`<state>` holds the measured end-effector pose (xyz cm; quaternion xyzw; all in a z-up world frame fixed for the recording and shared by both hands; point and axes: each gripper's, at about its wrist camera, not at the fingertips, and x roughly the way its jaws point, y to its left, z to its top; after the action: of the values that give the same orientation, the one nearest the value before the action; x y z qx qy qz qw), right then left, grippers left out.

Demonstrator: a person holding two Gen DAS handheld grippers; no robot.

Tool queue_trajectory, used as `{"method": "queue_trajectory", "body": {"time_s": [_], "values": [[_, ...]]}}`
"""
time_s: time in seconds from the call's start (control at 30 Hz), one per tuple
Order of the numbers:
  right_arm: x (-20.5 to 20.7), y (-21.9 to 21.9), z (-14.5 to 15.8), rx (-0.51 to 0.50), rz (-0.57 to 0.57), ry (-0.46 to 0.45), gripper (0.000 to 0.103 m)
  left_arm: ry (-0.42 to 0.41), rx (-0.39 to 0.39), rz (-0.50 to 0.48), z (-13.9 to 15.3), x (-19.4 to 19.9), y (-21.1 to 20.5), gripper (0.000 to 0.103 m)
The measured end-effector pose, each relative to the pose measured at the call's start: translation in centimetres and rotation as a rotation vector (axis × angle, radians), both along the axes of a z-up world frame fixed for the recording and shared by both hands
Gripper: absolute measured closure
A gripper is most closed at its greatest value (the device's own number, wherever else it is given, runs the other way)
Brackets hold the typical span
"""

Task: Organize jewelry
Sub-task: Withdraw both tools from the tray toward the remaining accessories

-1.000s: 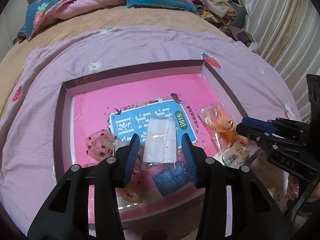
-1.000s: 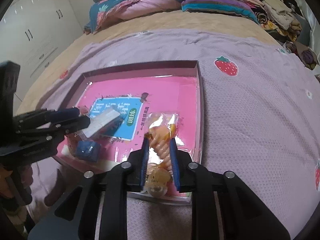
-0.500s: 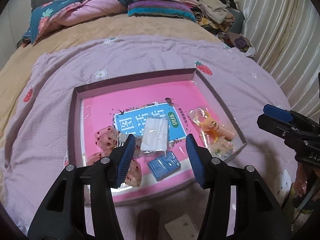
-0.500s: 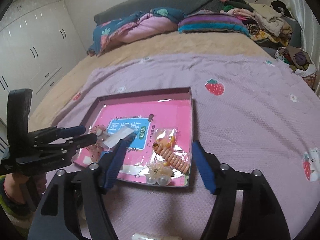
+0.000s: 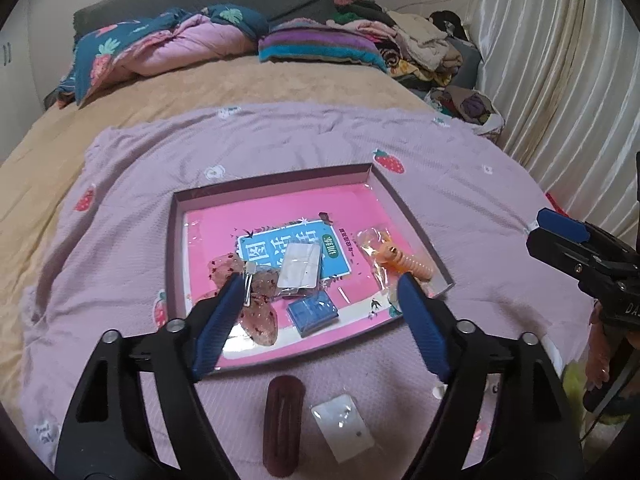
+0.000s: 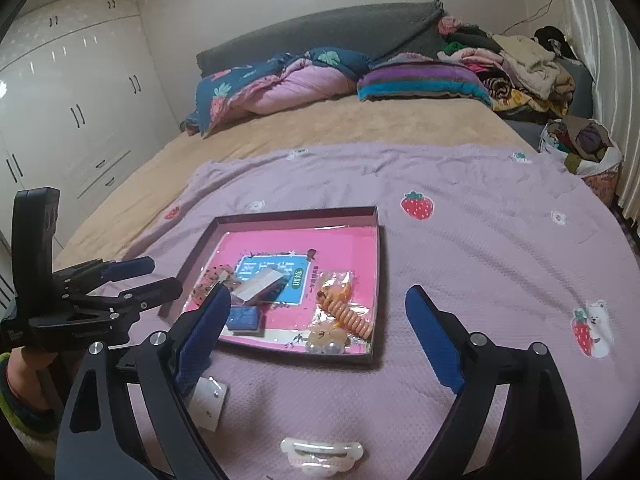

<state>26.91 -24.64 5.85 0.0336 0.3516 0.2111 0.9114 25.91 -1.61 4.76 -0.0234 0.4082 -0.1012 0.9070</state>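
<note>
A shallow purple tray (image 5: 400, 208) with a pink lining lies on the lilac blanket; it also shows in the right wrist view (image 6: 378, 264). In it lie a white packet (image 5: 300, 266), a blue box (image 5: 313, 312), red-speckled pieces (image 5: 260, 312) and an orange spiral hair tie (image 5: 404, 262). Pearl beads (image 6: 326, 346) sit at its near corner. My left gripper (image 5: 320, 320) is open and empty, above the tray's near edge. My right gripper (image 6: 316, 332) is open and empty, also pulled back from the tray.
On the blanket in front of the tray lie a dark red hair clip (image 5: 283, 424), a white earring card (image 5: 343, 426) and a white clip (image 6: 320, 454). Folded quilts (image 5: 168, 48) and a clothes pile (image 5: 404, 44) lie at the far end of the bed. Curtains (image 5: 560, 80) hang at right.
Both grippers have opened wide and pulled back and up from the tray. The white packet and the orange hair tie now lie loose in the tray.
</note>
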Motion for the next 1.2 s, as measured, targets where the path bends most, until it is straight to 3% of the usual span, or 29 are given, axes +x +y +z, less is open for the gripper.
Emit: {"method": "queue_trajectory", "body": {"time_s": [0.07, 0.27, 0.7, 1.2], "values": [[-0.7, -0.3, 0.6, 0.004, -0.004, -0.012, 0.013, -0.012, -0.010, 0.006, 0.6, -0.5, 0.1, 0.020], [-2.4, -1.1, 1.8, 0.014, -0.022, -0.038, 0.011, -0.052, -0.023, 0.030, 2.2, -2.4, 0.4, 0.010], [-6.4, -2.1, 3.7, 0.018, -0.031, -0.089, 0.006, -0.078, -0.015, 0.051, 3.0, -6.3, 0.9, 0.010], [-10.2, -2.5, 2.1, -0.006, -0.016, -0.073, 0.006, -0.052, 0.005, 0.061, 0.6, -10.5, 1.0, 0.010]]}}
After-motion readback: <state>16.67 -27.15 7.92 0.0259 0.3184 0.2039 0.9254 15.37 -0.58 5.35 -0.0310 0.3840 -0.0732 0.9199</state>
